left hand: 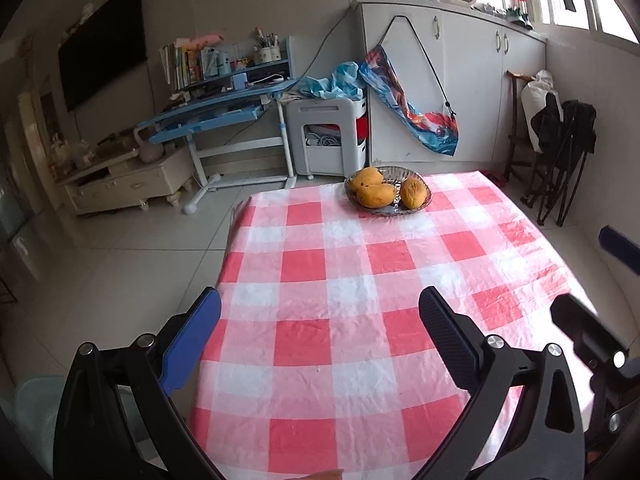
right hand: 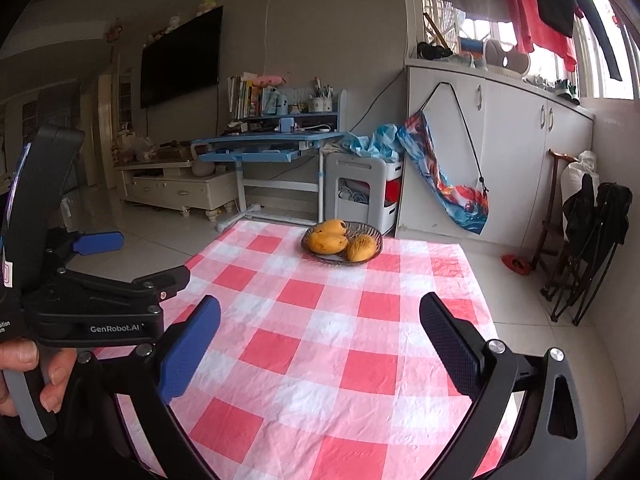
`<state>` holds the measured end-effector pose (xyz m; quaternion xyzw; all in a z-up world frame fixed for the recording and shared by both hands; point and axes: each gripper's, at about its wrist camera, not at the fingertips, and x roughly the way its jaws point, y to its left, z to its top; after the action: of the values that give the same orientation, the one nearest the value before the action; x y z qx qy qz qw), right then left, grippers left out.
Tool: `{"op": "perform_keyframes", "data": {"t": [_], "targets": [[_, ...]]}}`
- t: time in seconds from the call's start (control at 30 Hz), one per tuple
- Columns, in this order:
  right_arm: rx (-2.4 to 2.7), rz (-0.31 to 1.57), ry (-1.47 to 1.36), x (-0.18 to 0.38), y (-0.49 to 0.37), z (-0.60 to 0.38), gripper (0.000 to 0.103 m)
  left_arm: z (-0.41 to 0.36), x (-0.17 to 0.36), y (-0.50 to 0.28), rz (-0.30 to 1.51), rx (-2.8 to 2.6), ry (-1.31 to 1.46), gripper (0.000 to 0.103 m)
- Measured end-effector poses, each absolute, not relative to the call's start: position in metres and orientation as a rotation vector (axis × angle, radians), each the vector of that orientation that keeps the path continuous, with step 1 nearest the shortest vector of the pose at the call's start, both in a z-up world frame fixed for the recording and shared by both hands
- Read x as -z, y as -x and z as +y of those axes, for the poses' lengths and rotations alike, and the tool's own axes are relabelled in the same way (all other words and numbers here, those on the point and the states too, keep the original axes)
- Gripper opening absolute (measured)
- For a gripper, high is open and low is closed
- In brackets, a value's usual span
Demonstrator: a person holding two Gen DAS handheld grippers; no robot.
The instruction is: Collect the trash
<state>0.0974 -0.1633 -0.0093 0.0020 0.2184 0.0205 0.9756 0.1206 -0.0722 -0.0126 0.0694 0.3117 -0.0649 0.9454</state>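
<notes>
Left gripper [left hand: 320,344]: lower part of the left wrist view, blue pad on one finger, black pad on the other, jaws spread wide, nothing between them; held above the near end of the table.

Right gripper [right hand: 320,344]: lower part of the right wrist view, same two pads, jaws spread wide and empty; above the near end of the table.

Hand [right hand: 28,380]: lower left edge of the right wrist view, wrapped round the grey handle of the left gripper, whose black body fills the left side of that frame.

Table [left hand: 340,300]: centre of both views, covered by a red and white checked cloth, creased.

Bowl [left hand: 388,210]: upper centre, at the far end of the table, dark and shallow.

Mangoes [left hand: 376,194]: three, yellow-orange with dark spots, lying in the bowl and touching one another.

Trash: no piece can be made out on the cloth in either view.

Desk [left hand: 224,108]: blue, upper left beyond the table, books and jars on its shelf.

Television [left hand: 104,40]: dark screen on the wall, upper left.

Cupboards [left hand: 460,88]: white, upper right, under the window.

Folded chairs [left hand: 560,160]: black, right edge, against the wall.
</notes>
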Motion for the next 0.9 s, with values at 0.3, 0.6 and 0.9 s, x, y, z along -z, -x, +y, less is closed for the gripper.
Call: {"op": "perform_keyframes", "data": {"t": [0.3,0.6,0.9], "targets": [[-0.036,0.438,-0.031,0.007,-0.099,-0.168,0.095,-0.071,0.006,-0.113,0.607,0.132,-0.144,0.096],[-0.033,0.441,-0.023,0.008,-0.1,-0.167,0.095,-0.064,0.004,-0.114,0.617,0.128,-0.12,0.096],[-0.011,0.42,-0.002,0.006,-0.098,-0.167,0.095,-0.06,0.002,-0.112,0.604,0.123,-0.109,0.096]]}}
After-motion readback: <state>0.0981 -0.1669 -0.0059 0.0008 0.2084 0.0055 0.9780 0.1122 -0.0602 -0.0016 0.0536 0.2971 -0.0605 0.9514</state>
